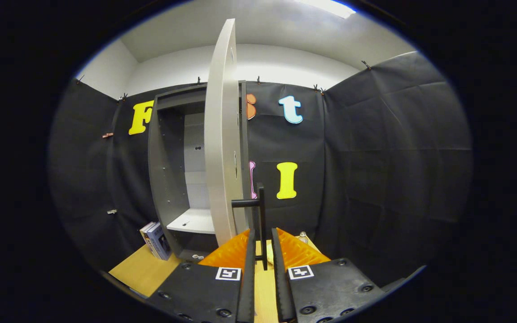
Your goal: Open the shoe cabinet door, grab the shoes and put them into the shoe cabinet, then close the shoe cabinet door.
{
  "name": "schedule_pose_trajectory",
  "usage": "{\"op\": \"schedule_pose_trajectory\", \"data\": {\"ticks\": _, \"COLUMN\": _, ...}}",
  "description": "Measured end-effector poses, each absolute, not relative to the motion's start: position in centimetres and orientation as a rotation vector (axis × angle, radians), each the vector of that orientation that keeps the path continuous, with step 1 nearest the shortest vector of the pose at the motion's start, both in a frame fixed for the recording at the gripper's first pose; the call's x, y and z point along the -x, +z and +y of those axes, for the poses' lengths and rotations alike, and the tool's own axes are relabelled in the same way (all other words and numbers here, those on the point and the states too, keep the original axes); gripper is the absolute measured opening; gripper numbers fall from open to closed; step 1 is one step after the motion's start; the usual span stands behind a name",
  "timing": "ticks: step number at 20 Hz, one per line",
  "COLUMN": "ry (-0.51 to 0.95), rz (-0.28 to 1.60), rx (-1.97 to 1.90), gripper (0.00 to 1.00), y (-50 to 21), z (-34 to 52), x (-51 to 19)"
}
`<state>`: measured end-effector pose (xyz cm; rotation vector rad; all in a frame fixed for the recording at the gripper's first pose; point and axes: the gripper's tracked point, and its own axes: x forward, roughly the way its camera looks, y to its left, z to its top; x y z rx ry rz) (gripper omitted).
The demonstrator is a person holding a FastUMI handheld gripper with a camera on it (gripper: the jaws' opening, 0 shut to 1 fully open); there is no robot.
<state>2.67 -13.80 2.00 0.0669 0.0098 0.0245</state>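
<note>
The dark grey shoe cabinet (165,157) stands on a wooden tabletop against the booth wall. Its pale door (220,134) is swung wide open and faces me edge-on. Inside I see a light back panel and a white shelf (193,220) low down. The door's black bar handle (261,202) stands upright between my fingers, held out from the door by a short stub. My gripper (263,233) straddles the lower part of this handle. A thin gap shows on each side of the bar, so the fingers are narrowly open around it.
A couple of books (156,240) lean against the cabinet's left side on the wooden tabletop (139,271). A small clear object (303,235) sits just beyond the right finger. Black cloth walls close in the left, back and right.
</note>
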Motion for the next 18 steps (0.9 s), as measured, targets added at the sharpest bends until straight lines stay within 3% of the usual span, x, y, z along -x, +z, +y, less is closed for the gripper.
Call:
{"op": "schedule_pose_trajectory", "data": {"ticks": 8, "ry": 0.068, "rz": 0.046, "rx": -0.074, "gripper": 0.24, "y": 0.1, "z": -10.1, "x": 1.1}}
{"op": "schedule_pose_trajectory", "data": {"ticks": 11, "ry": 0.132, "rz": 0.099, "rx": -0.091, "gripper": 0.34, "y": -1.9, "z": -6.7, "x": 2.6}}
{"op": "schedule_pose_trajectory", "data": {"ticks": 14, "ry": 0.184, "rz": 0.164, "rx": -0.065, "gripper": 0.57, "y": -5.9, "z": -2.4, "x": 2.2}}
{"op": "schedule_pose_trajectory", "data": {"ticks": 17, "ry": 0.238, "rz": 0.287, "rx": -0.09, "gripper": 0.88, "y": -10.9, "z": 2.3, "x": 1.6}}
{"op": "schedule_pose_trajectory", "data": {"ticks": 18, "ry": 0.237, "rz": 0.323, "rx": -0.1, "gripper": 0.93, "y": -12.7, "z": 3.2, "x": 1.3}}
